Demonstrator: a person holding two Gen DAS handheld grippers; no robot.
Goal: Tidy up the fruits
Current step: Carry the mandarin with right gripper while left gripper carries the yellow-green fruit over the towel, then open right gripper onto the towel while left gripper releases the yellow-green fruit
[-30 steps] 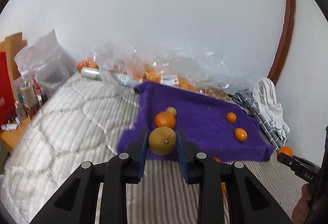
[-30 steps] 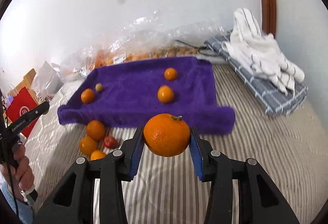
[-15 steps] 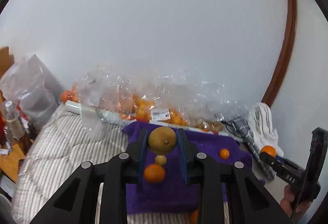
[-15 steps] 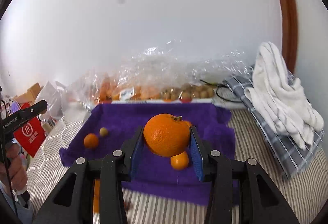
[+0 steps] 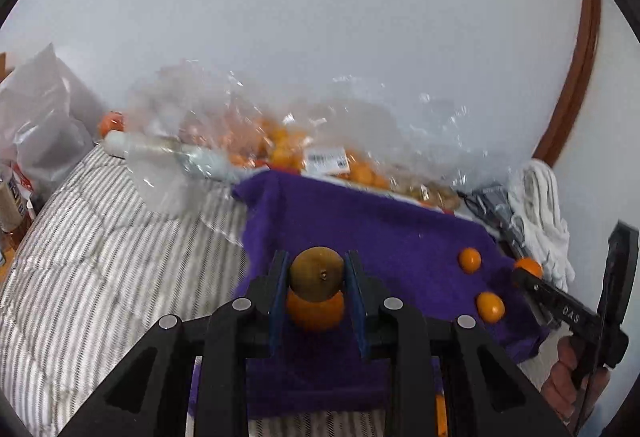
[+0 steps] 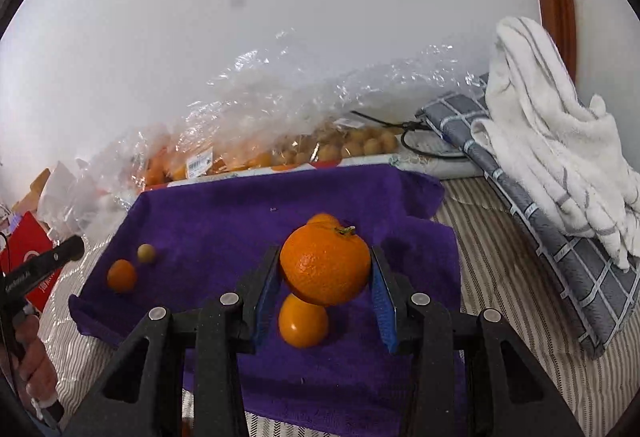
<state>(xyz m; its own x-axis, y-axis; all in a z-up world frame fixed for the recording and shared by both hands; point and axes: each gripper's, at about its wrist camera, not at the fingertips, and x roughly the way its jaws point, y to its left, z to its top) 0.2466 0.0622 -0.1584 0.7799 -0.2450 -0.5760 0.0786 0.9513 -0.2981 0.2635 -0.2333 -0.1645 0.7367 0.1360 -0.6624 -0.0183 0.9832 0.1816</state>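
Note:
My left gripper is shut on a brownish-yellow round fruit and holds it above the purple towel, over an orange lying there. Two small oranges lie at the towel's right. My right gripper is shut on a large orange above the purple towel, over a smaller orange; another orange peeks out behind. An orange and a small greenish fruit lie at the towel's left.
Clear plastic bags of oranges and brown fruit lie along the wall behind the towel. A white towel on a grey checked cloth lies to the right. The bed has a striped cover. A red bag stands at the left.
Both grippers have moved forward and dipped down over the purple towel, each still holding its fruit. The towel and the fruit on it now look closer.

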